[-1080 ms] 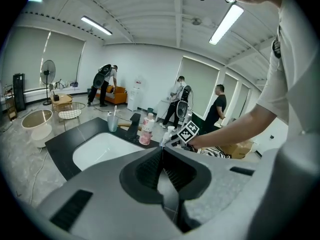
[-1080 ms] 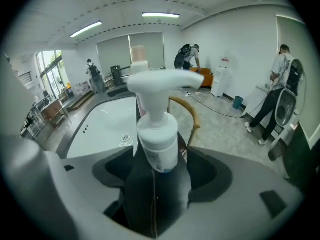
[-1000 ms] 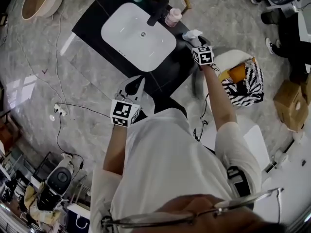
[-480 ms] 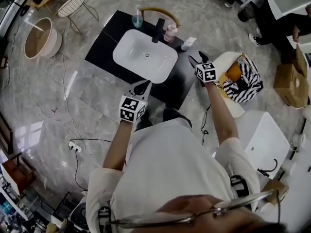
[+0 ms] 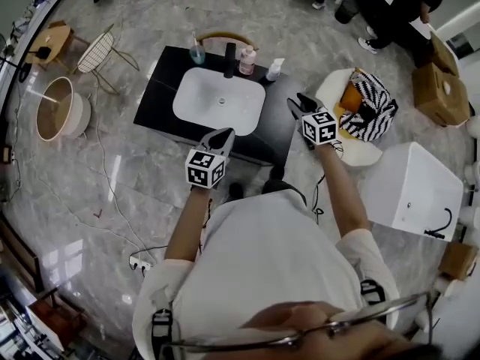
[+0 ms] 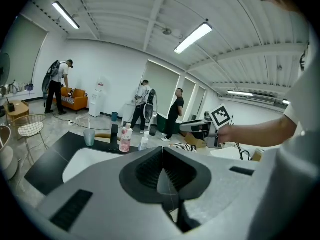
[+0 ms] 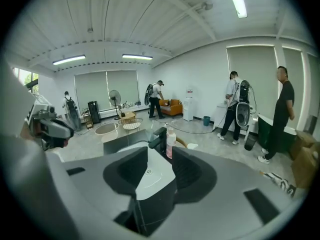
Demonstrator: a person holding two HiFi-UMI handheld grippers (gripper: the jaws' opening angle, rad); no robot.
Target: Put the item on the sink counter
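Bottle (image 5: 274,68) on counter (image 5: 156,90): placing looks done.
Bottle stands upright beside the basin's (image 5: 217,100) far right corner. Right gripper (image 5: 300,105) empty, jaws half apart, just been closing; left gripper (image 5: 220,136) pinched together, empty. Next: probably fetch another item.

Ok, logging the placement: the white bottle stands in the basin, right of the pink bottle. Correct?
No. The head view shows the white bottle on the black counter, beyond the basin's corner, right of the pink bottle.

Bottles (image 5: 247,60) behind basin (image 5: 219,100), on counter (image 5: 161,88)
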